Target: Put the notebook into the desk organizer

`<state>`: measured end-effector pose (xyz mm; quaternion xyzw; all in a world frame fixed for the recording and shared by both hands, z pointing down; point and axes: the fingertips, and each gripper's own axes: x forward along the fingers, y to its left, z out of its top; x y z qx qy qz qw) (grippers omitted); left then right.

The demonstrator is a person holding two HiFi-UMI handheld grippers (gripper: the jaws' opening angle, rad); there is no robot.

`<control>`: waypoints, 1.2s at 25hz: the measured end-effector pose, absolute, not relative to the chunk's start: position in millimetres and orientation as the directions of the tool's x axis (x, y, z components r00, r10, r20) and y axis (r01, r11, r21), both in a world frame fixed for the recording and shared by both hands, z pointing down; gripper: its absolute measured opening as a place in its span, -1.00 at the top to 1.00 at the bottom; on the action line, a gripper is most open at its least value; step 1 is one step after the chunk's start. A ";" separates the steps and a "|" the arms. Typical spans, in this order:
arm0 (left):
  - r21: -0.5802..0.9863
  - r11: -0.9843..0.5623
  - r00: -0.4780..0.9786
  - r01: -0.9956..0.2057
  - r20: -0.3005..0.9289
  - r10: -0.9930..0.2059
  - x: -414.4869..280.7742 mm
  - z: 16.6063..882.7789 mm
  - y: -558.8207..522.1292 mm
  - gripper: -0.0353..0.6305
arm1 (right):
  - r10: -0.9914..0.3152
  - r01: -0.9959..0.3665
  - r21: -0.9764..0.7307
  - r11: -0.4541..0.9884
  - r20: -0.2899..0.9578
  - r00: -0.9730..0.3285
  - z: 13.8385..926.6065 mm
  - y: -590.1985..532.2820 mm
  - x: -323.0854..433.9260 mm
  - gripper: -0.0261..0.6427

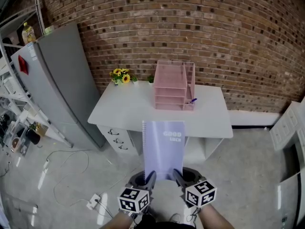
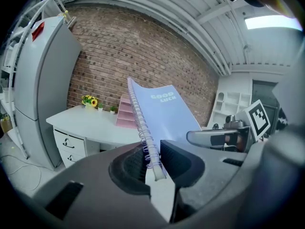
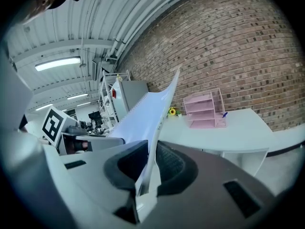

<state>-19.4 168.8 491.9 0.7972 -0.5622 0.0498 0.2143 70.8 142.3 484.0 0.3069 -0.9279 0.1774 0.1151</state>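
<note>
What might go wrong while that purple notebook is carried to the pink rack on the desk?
The left tongs and right tongs pinch only the near edge of the notebook, so it may sag or slip out.
The shelves of the desk organizer look shallow; the notebook may catch a rim and shove it.
The blue pen at its side might get knocked.
</note>
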 end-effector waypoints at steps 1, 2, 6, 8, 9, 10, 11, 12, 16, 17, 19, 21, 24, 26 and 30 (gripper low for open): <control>0.287 -0.279 0.366 -0.917 0.322 -0.873 -24.3 493.2 164.9 0.69 | -0.531 -0.613 -0.259 0.746 0.324 -0.783 485.1 138.7 65.9 0.76; 0.288 -0.282 0.370 -0.915 0.323 -0.871 -29.4 494.4 161.0 0.69 | -0.534 -0.616 -0.260 0.743 0.324 -0.781 486.2 135.0 60.8 0.76; 0.290 -0.297 0.385 -0.910 0.324 -0.864 -51.2 496.3 145.3 0.69 | -0.544 -0.629 -0.262 0.732 0.332 -0.771 488.1 120.7 39.4 0.76; 0.292 -0.305 0.394 -0.906 0.325 -0.860 -62.3 497.3 138.3 0.69 | -0.550 -0.636 -0.261 0.726 0.335 -0.765 488.7 114.5 28.4 0.76; 0.292 -0.310 0.399 -0.905 0.326 -0.857 -67.7 497.9 134.7 0.69 | -0.554 -0.640 -0.261 0.723 0.335 -0.762 489.2 111.3 23.1 0.76; 0.292 -0.315 0.404 -0.903 0.326 -0.855 -73.1 498.3 131.1 0.69 | -0.558 -0.643 -0.261 0.720 0.334 -0.760 489.8 108.0 17.7 0.76; 0.291 -0.320 0.408 -0.902 0.326 -0.853 -78.9 498.7 127.5 0.69 | -0.561 -0.647 -0.261 0.717 0.335 -0.757 490.3 104.9 12.0 0.76; 0.291 -0.324 0.412 -0.900 0.326 -0.851 -85.0 499.1 124.0 0.69 | -0.564 -0.650 -0.261 0.713 0.336 -0.754 490.7 101.9 5.9 0.76; 0.284 -0.343 0.427 -0.895 0.325 -0.844 -109.7 501.0 111.4 0.69 | -0.579 -0.663 -0.258 0.703 0.334 -0.743 492.4 91.2 -18.4 0.76; 0.282 -0.348 0.431 -0.894 0.325 -0.842 -114.9 501.3 108.9 0.69 | -0.582 -0.666 -0.257 0.701 0.334 -0.741 492.8 89.1 -23.7 0.76; 0.278 -0.356 0.436 -0.892 0.325 -0.839 -124.2 501.0 105.4 0.69 | -0.586 -0.668 -0.258 0.698 0.333 -0.739 493.0 86.3 -33.1 0.76; 0.277 -0.360 0.439 -0.891 0.324 -0.838 -132.2 500.2 102.7 0.69 | -0.589 -0.671 -0.259 0.695 0.330 -0.737 492.2 84.1 -41.0 0.76; 0.281 -0.361 0.441 -0.889 0.323 -0.837 -138.8 500.0 97.5 0.69 | -0.593 -0.675 -0.259 0.691 0.332 -0.734 491.7 78.9 -47.3 0.76; 0.284 -0.361 0.443 -0.888 0.323 -0.836 -139.9 500.4 92.8 0.69 | -0.592 -0.676 -0.258 0.691 0.335 -0.733 492.0 73.9 -48.5 0.76; 0.287 -0.353 0.437 -0.891 0.328 -0.837 -138.6 503.9 79.3 0.69 | -0.585 -0.671 -0.264 0.692 0.340 -0.737 495.4 60.0 -47.2 0.76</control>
